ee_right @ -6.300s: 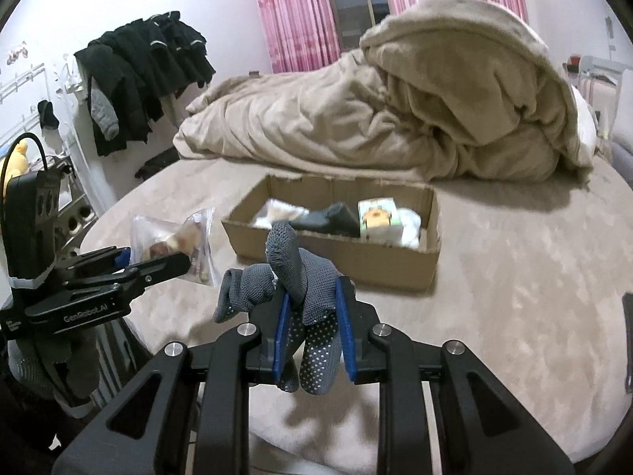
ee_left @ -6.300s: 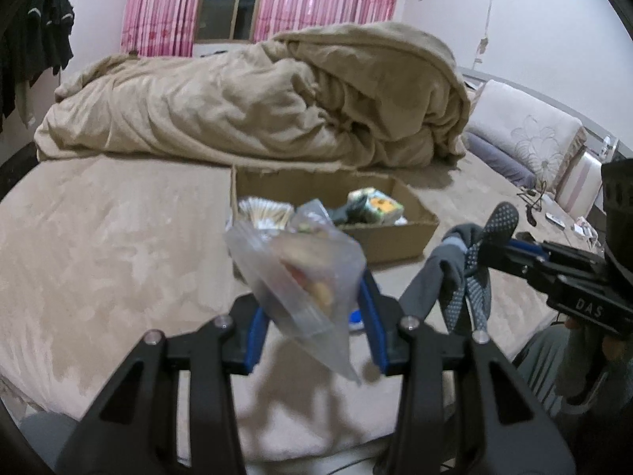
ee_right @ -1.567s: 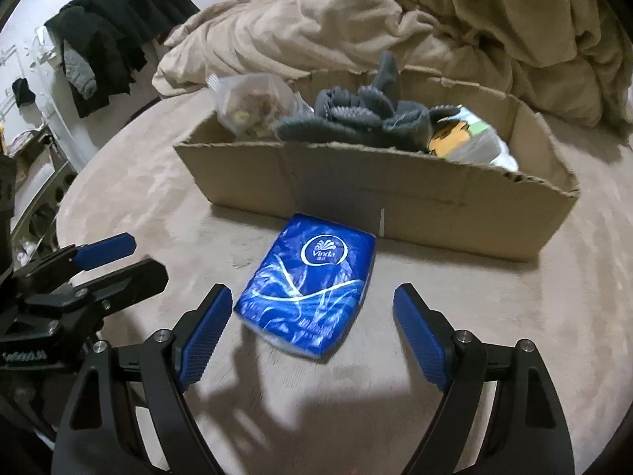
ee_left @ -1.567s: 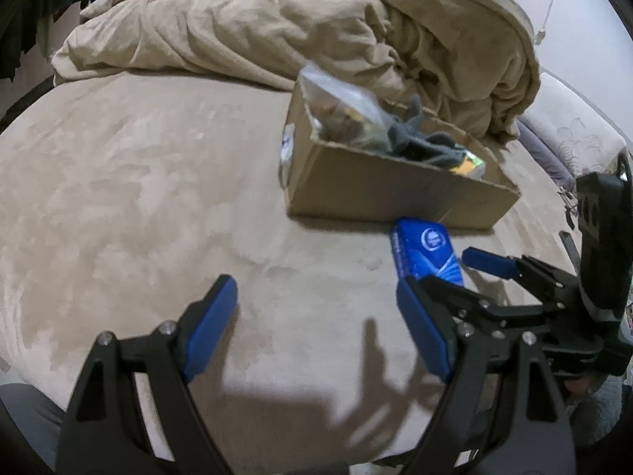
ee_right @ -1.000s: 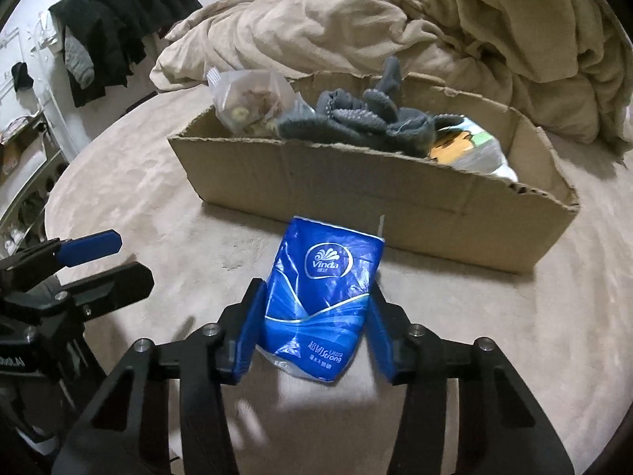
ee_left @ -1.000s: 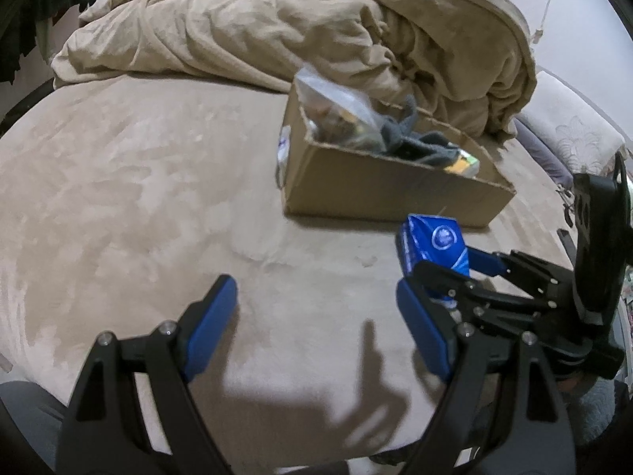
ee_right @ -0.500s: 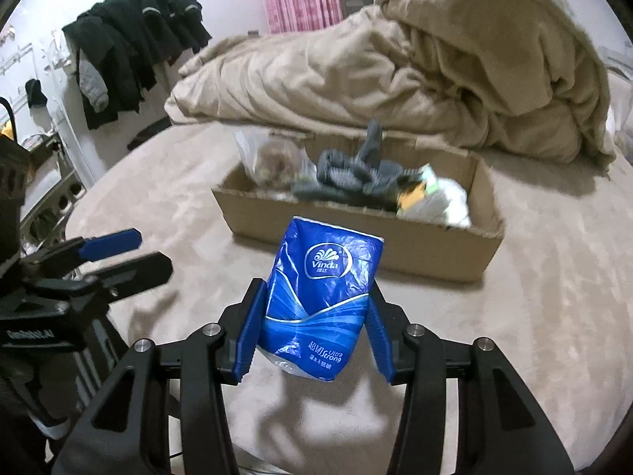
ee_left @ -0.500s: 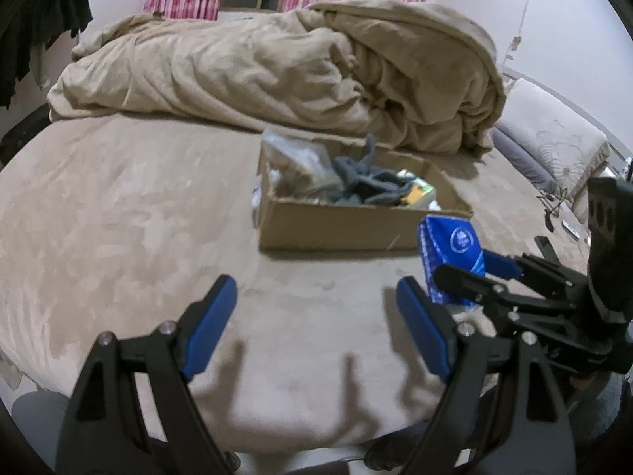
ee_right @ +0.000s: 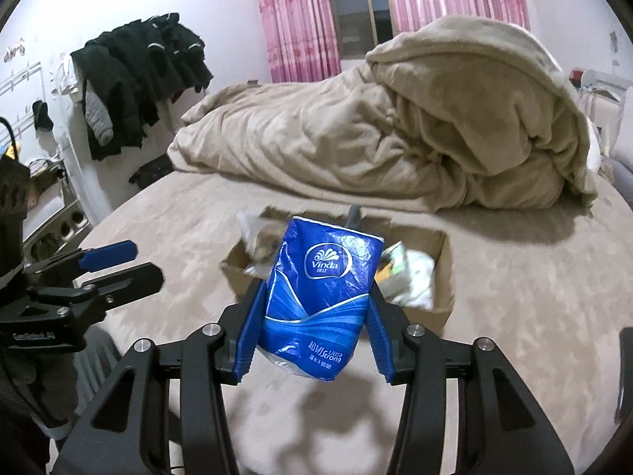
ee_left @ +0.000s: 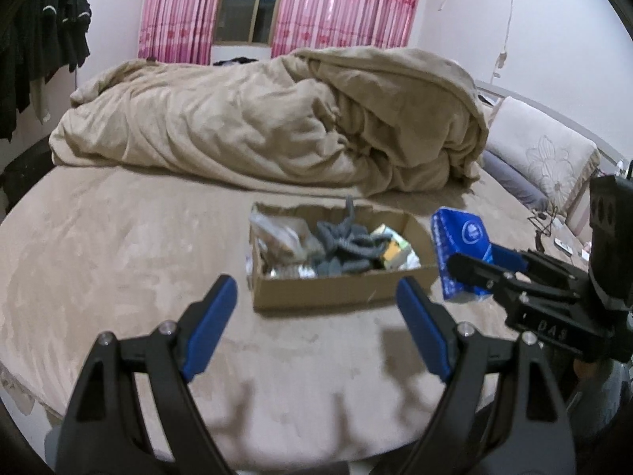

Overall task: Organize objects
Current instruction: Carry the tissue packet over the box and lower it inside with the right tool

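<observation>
Right claw (ee_right: 312,326) clamped on tissue pack (ee_right: 320,297), raised near box (ee_left: 340,291), likely for dropping in; left claw (ee_left: 316,316) wide apart, empty, clear of path.

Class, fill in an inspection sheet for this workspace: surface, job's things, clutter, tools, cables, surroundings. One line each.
Surface: beige bed cover, soft, lightly creased.
Job's things: cardboard box holding a grey glove, a plastic bag and packets; blue tissue pack held in the air near the box.
Clutter: heaped beige duvet.
Tools: left tool open, holding nothing; right tool shut on the tissue pack.
Cables: thin dark cable at the bed's right edge.
Surroundings: pink curtains, hanging dark clothes, pillow.
</observation>
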The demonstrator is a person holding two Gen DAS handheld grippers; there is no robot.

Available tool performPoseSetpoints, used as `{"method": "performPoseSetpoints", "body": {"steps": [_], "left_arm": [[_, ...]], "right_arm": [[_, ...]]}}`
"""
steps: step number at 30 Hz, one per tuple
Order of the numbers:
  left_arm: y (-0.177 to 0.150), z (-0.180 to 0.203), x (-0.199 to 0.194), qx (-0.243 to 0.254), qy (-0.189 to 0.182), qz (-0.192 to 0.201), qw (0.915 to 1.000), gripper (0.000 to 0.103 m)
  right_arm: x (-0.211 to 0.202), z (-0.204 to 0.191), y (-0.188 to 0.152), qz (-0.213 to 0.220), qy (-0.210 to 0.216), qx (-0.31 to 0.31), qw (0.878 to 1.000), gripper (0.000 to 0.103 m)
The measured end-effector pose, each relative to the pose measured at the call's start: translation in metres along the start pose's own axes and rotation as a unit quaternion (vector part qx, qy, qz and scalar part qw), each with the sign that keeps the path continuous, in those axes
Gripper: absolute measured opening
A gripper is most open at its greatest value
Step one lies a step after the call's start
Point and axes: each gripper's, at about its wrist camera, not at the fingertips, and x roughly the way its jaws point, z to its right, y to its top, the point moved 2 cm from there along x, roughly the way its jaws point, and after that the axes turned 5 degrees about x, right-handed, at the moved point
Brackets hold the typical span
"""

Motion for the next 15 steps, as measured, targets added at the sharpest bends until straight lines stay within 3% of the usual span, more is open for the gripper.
{"method": "performPoseSetpoints", "body": {"steps": [15], "left_arm": [[0.033, -0.004, 0.027, 0.018, 0.004, 0.014, 0.9997, 0.084]], "right_arm": [[0.029, 0.035, 0.036, 0.011, -0.027, 0.002, 1.0, 0.051]]}}
